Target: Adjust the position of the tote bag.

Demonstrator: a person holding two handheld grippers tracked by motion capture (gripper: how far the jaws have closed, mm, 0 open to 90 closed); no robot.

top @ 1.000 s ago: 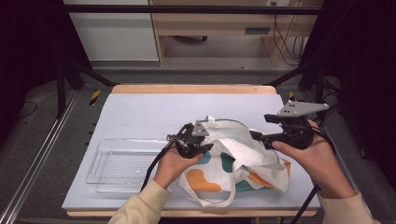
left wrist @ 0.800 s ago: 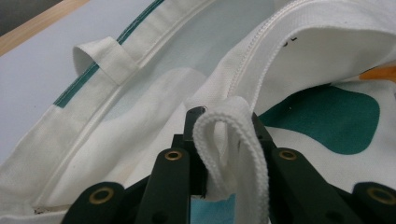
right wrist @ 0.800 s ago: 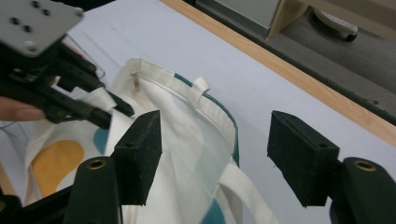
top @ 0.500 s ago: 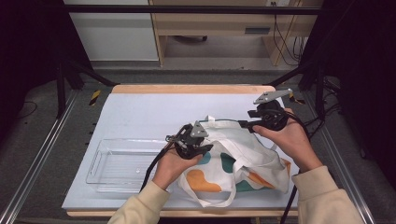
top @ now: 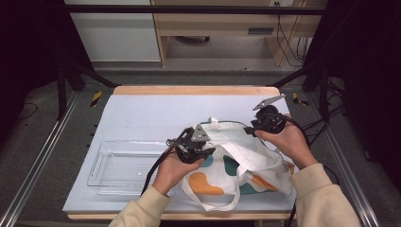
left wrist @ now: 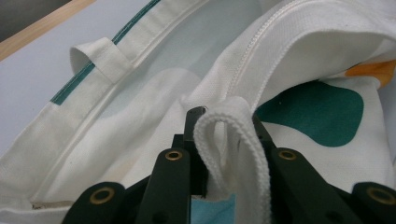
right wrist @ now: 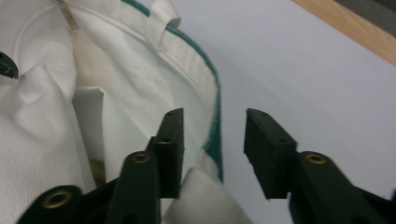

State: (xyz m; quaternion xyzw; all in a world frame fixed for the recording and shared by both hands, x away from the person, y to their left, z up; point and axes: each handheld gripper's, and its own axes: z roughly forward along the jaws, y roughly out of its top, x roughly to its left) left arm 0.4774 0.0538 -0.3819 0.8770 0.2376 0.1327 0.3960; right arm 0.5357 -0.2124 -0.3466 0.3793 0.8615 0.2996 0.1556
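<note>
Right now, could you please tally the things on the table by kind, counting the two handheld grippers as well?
Tote bag: 1
Clear plastic tray: 1
Grippers: 2, the left gripper pinching the bag's white strap, the right gripper with jaws closing over the bag's green-trimmed rim, not yet pressing
Total: 4

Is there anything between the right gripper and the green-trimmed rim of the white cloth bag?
Nothing visible. The right gripper, jaws just closing, already straddles the white cloth tote bag's green-trimmed rim, pads apart from it; only bare table lies beyond.
</note>
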